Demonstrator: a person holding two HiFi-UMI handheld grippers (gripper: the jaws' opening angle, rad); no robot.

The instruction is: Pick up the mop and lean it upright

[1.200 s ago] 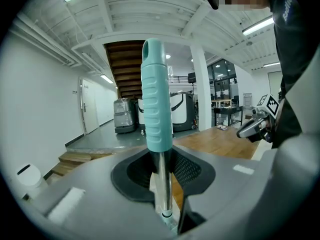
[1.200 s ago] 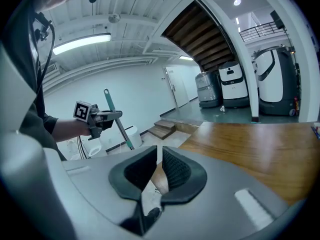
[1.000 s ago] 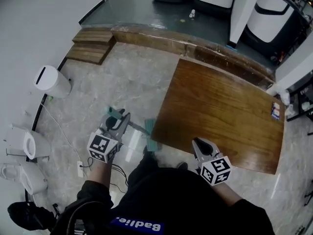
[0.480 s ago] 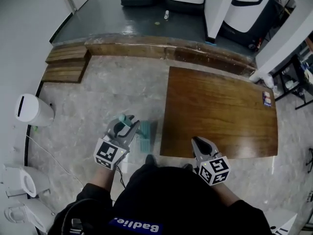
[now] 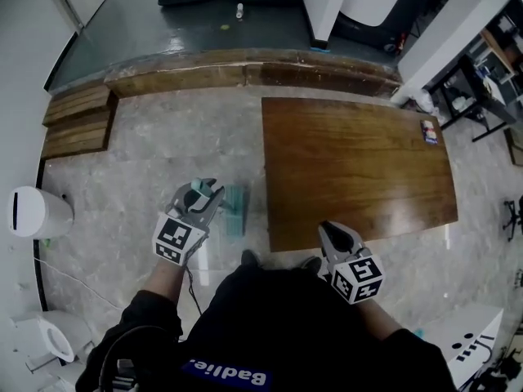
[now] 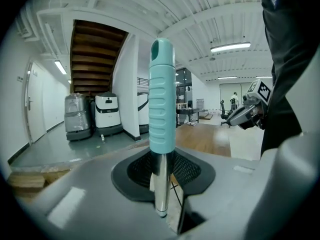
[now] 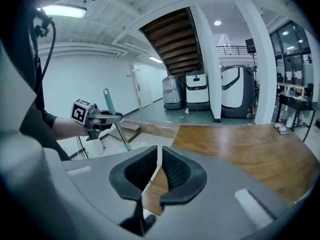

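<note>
Left claw (image 6: 161, 184): pinched narrow on the mop (image 6: 162, 99), gripping the steel shaft just below the ribbed teal handle. Long axis near upright, slightly tilted. Flat teal head low over the floor (image 5: 147, 153), just beside the counter (image 5: 359, 170) edge. Right claw (image 7: 159, 176): closed, empty, well apart from the mop. Left plainly the nearer for leaning.

A robotics lab hall; service robots (image 7: 197, 90) parked beneath a wooden staircase (image 7: 172, 34).
</note>
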